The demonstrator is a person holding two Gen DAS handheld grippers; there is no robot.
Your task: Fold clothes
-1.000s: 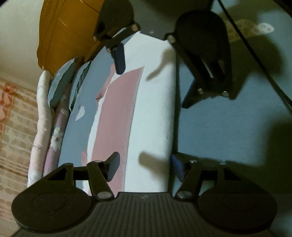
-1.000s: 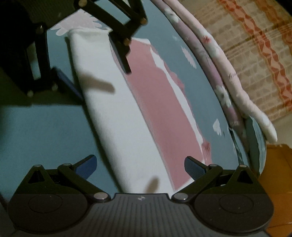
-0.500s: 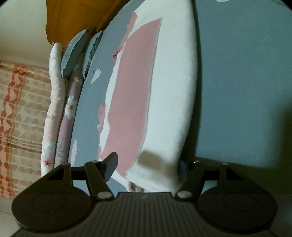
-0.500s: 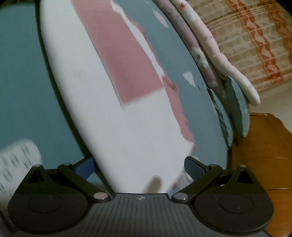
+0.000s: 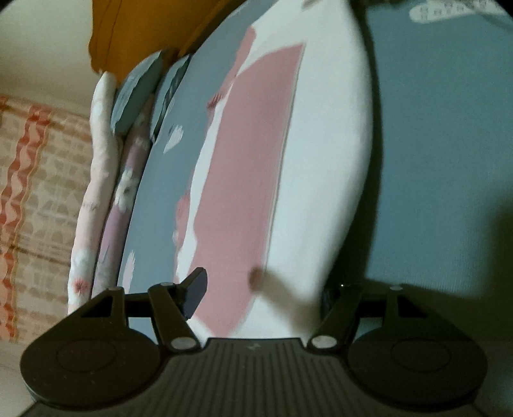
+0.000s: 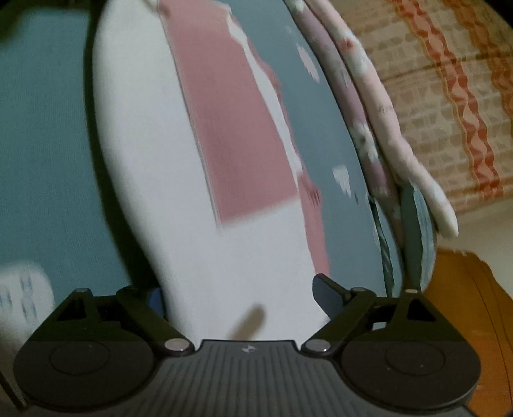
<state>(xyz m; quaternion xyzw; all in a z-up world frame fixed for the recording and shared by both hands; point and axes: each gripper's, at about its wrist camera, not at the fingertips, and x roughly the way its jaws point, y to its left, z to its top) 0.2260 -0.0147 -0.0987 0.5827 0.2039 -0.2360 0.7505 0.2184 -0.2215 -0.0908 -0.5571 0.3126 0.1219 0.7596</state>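
Note:
A folded white garment point(image 5: 320, 160) with a pink patch point(image 5: 250, 176) lies lengthwise on a blue-grey bed sheet point(image 5: 433, 160). My left gripper point(image 5: 261, 292) stands open at one end of it, and that end lies between the fingers. The left pad point(image 5: 195, 288) rests over the pink patch; the right pad is hidden behind the white edge. In the right wrist view the other end of the garment point(image 6: 144, 160) lies between the fingers of my right gripper point(image 6: 240, 298). Its jaws are closing, with the pads still apart from the cloth.
Rolled floral bedding point(image 5: 93, 192) point(image 6: 384, 112) runs along the sheet's edge. Beyond it is an orange-and-beige patterned cover point(image 5: 32, 192) point(image 6: 449, 96). Orange wooden furniture point(image 5: 128, 25) point(image 6: 481, 320) stands by one end. A white printed item point(image 6: 19, 295) lies on the sheet.
Both grippers have moved apart along the garment, each to one end, and neither sees the other any more. The right jaws have narrowed slightly.

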